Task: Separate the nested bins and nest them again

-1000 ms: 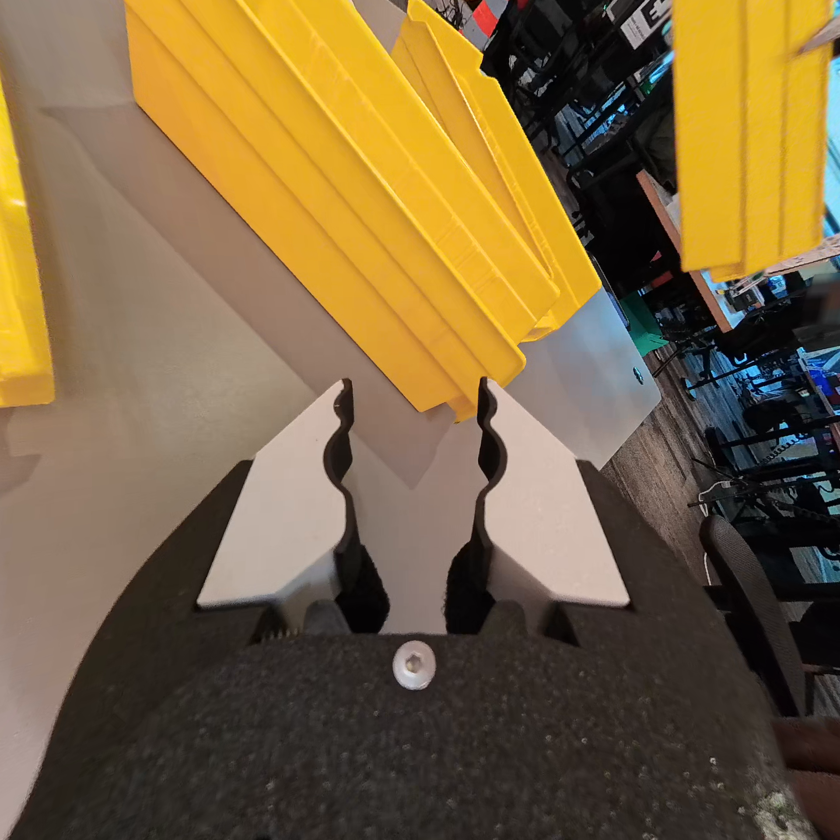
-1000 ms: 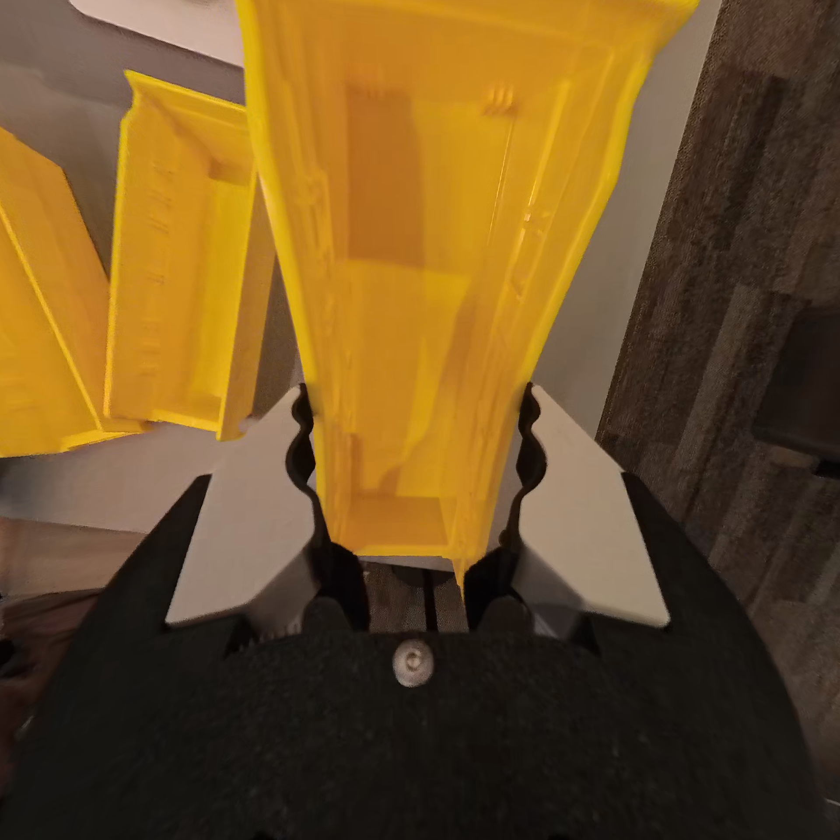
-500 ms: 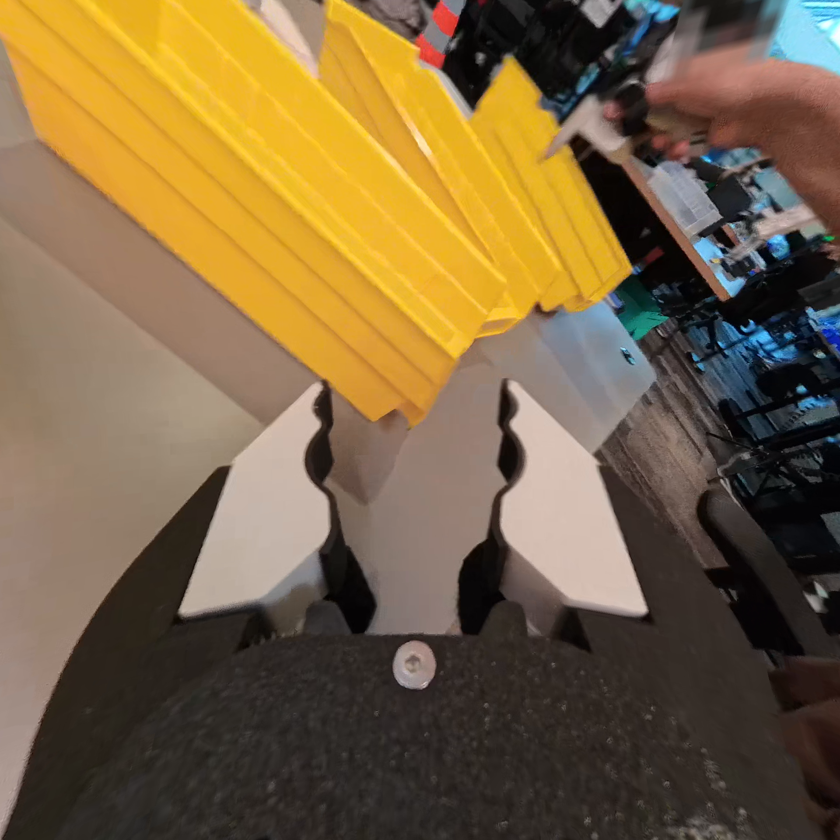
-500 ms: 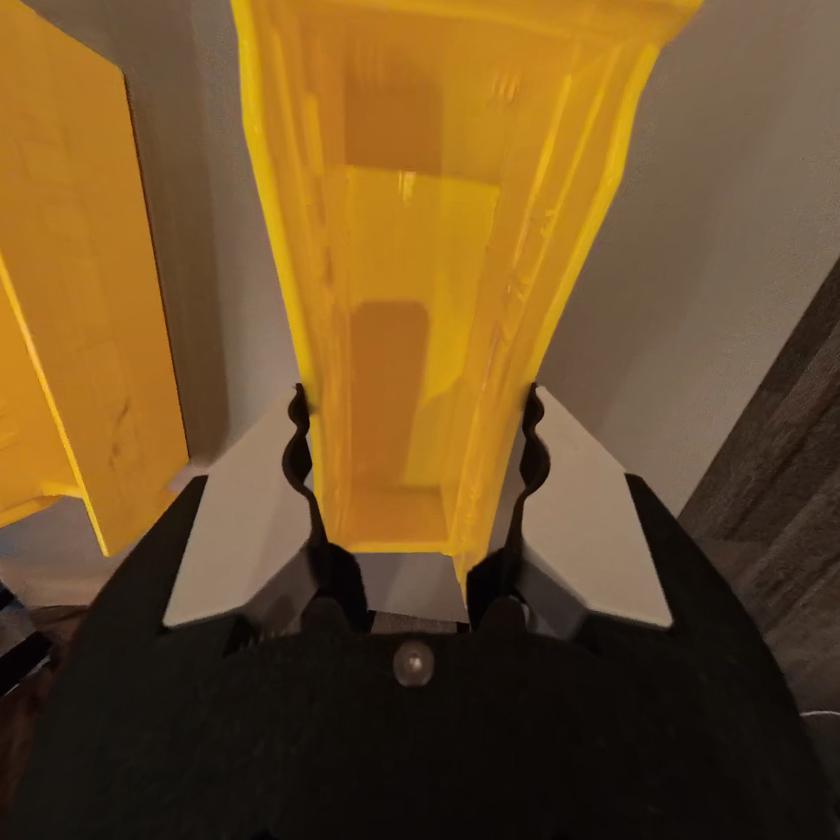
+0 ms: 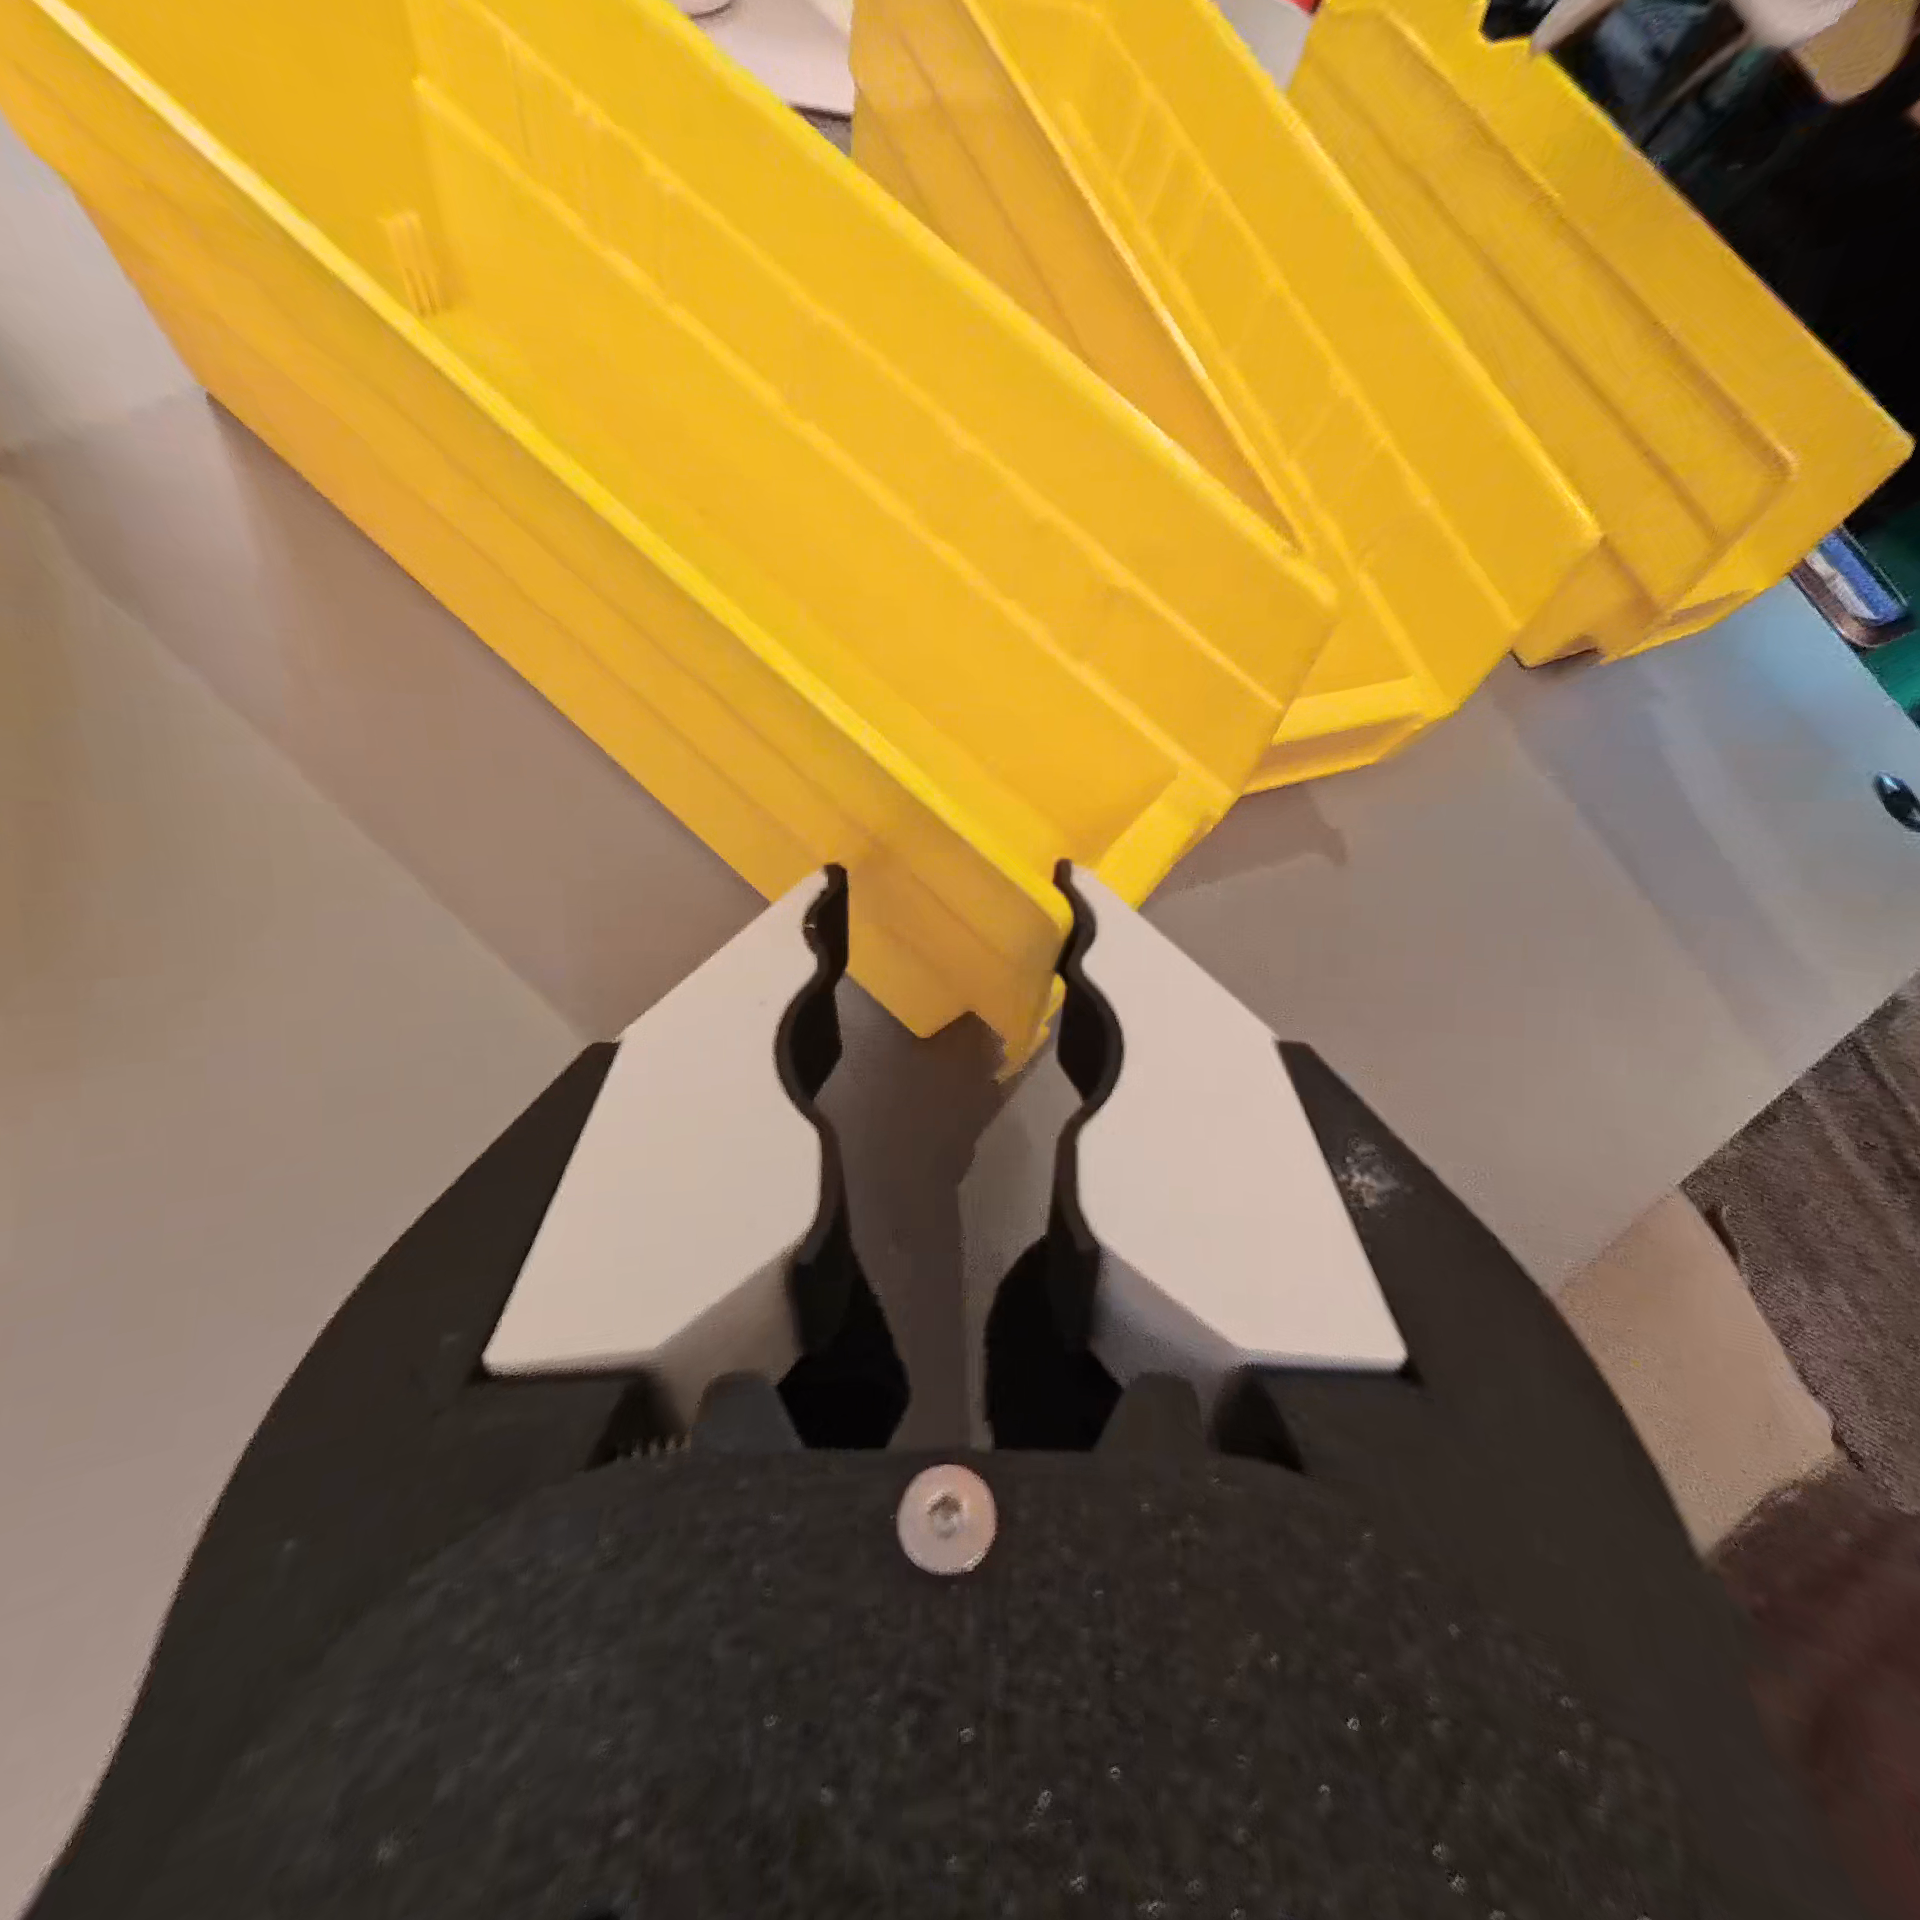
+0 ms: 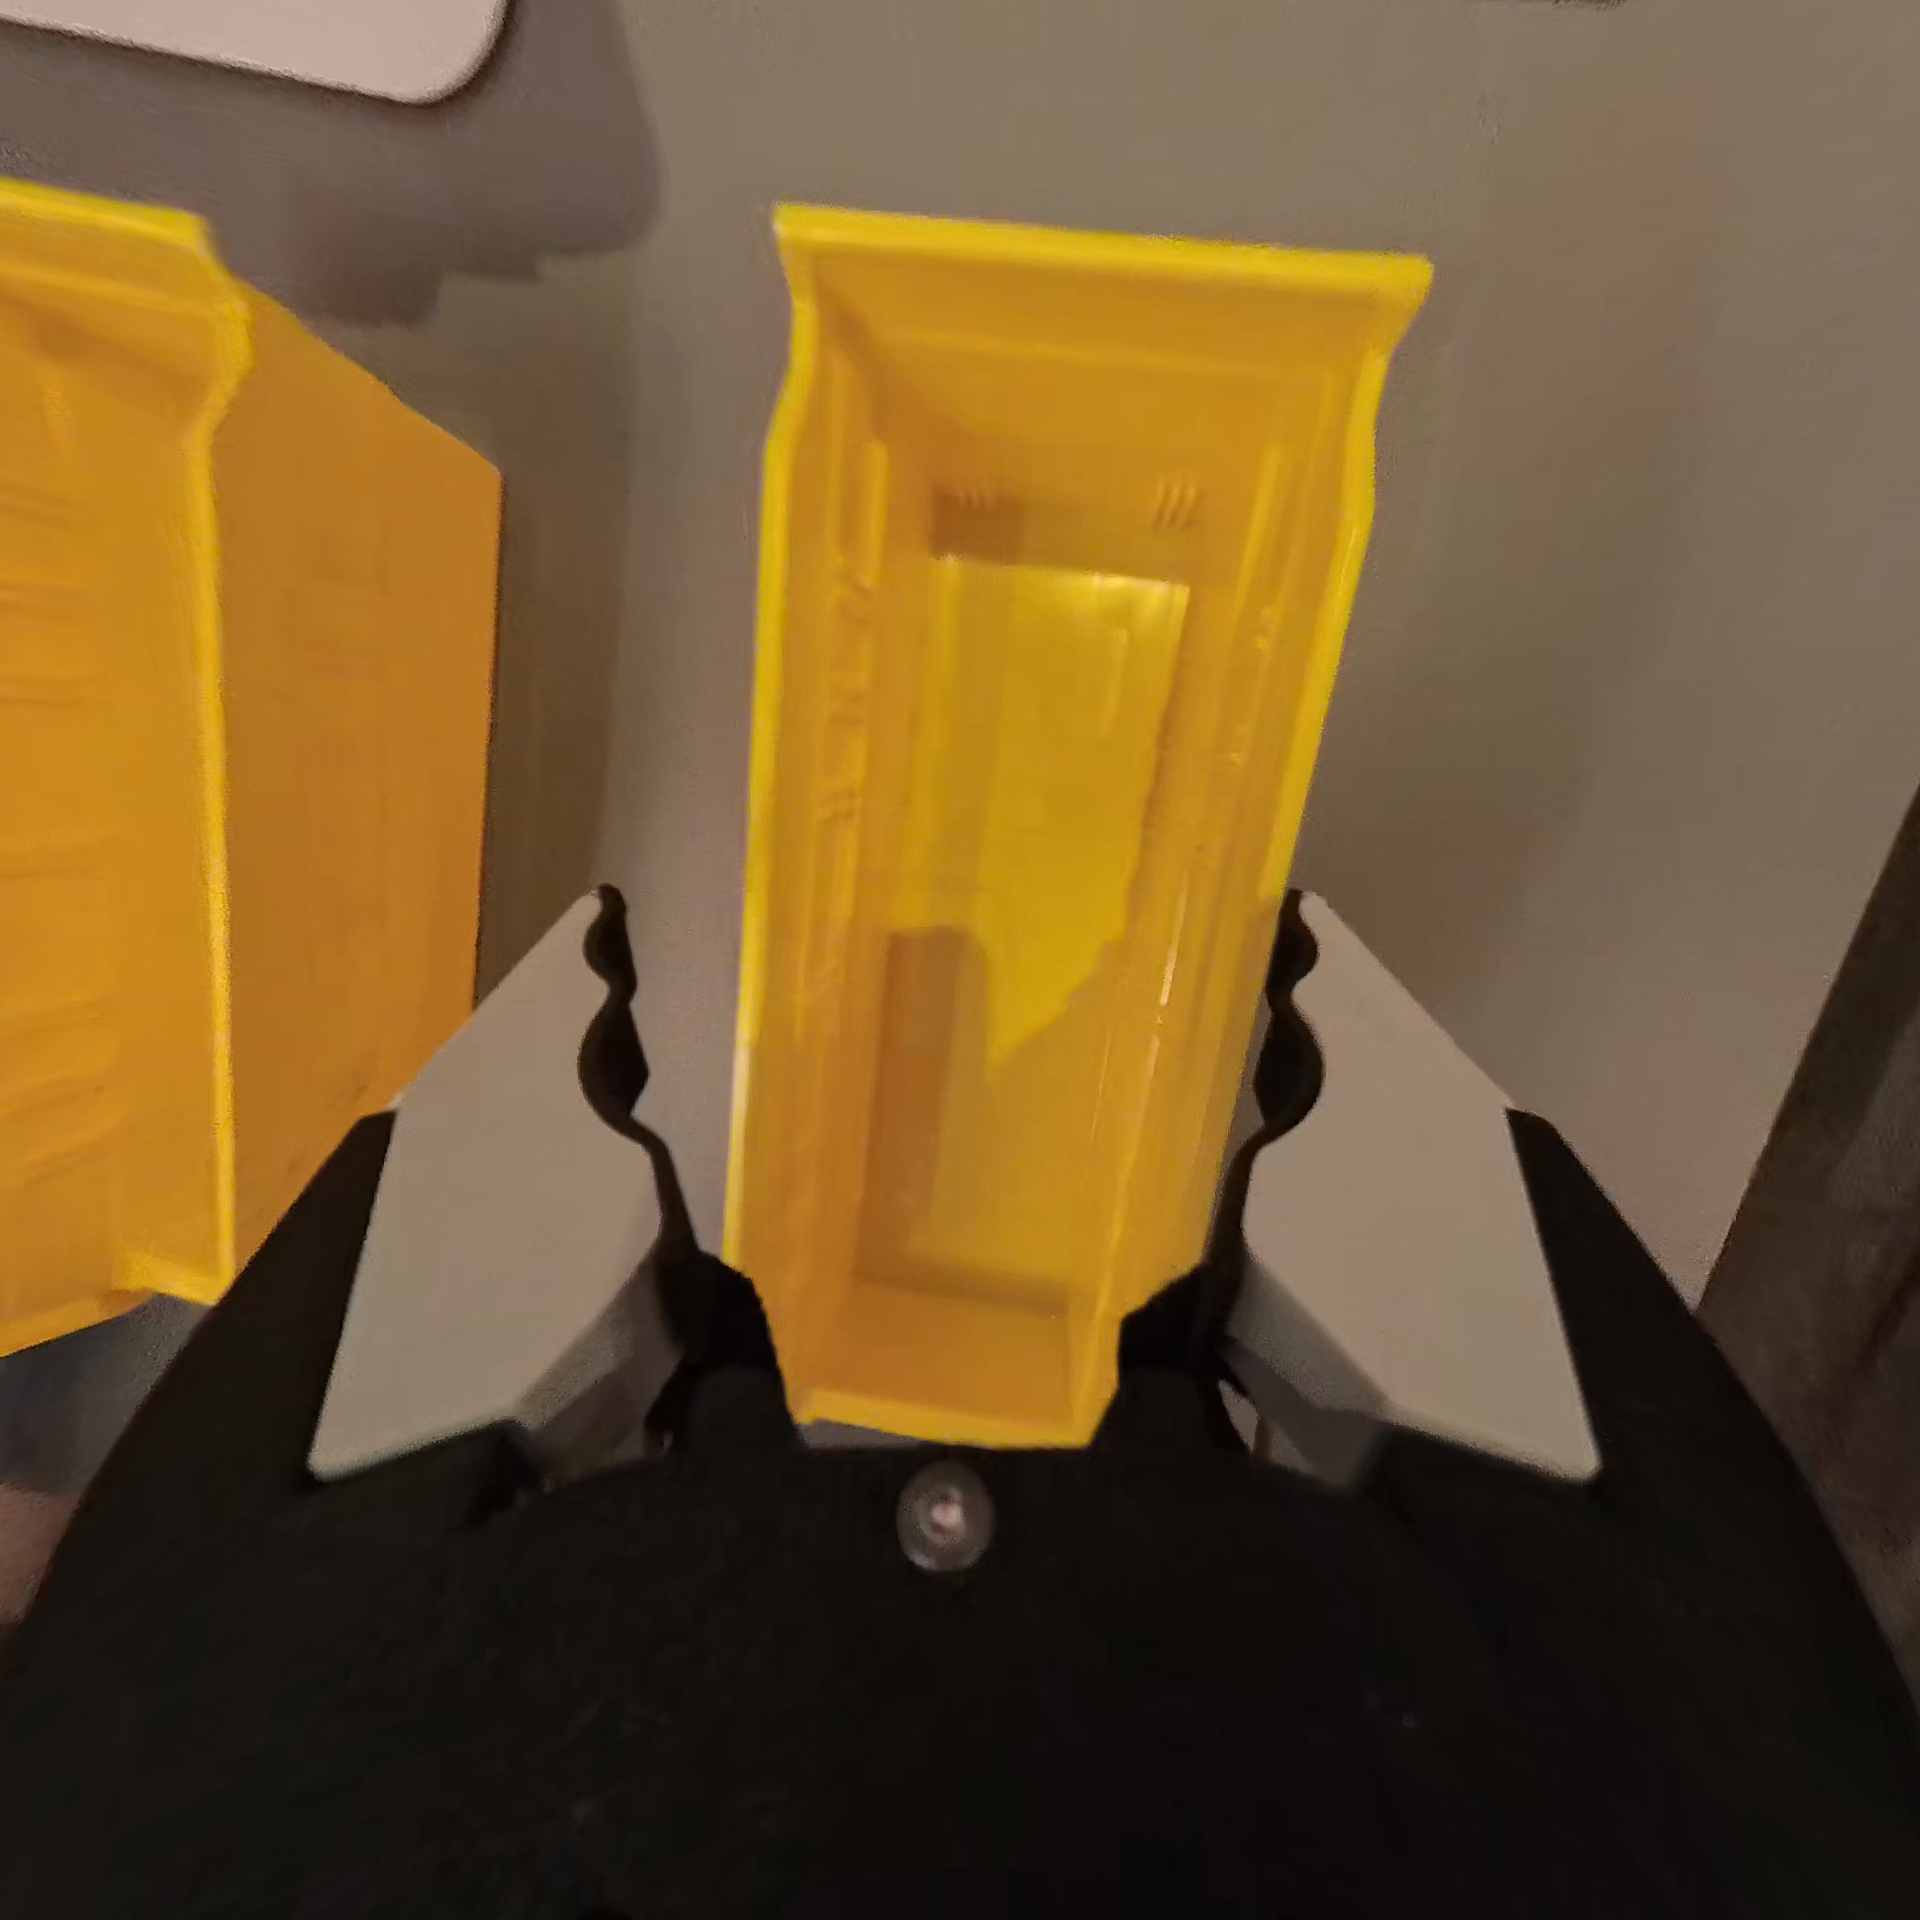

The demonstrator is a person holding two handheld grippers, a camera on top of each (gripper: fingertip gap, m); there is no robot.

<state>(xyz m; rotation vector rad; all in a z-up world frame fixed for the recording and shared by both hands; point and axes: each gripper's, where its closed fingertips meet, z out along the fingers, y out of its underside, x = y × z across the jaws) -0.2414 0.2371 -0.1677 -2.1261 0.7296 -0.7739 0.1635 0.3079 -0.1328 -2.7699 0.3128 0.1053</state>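
Three yellow bins stand apart in a row on the grey table (image 5: 260,831): a near bin (image 5: 727,499), a middle bin (image 5: 1247,343) and a far bin (image 5: 1621,312). My left gripper (image 5: 948,878) is shut on the near bin's front corner wall, which fills the gap between its fingertips. In the right wrist view a yellow bin (image 6: 1039,727) rests open side up on the table (image 6: 1610,520) between the fingers of my right gripper (image 6: 951,904). That gripper is open, with a gap showing at the left finger. Another bin (image 6: 156,727) stands to its left.
The table's right edge drops to dark carpet (image 5: 1818,1195), which also shows in the right wrist view (image 6: 1849,1039). A white flat object (image 6: 208,42) lies at the far left of the table. Dark room clutter sits beyond the far bin.
My right gripper lowered its bin onto the table and opened. My left gripper moved forward to the near bin and closed on its corner.
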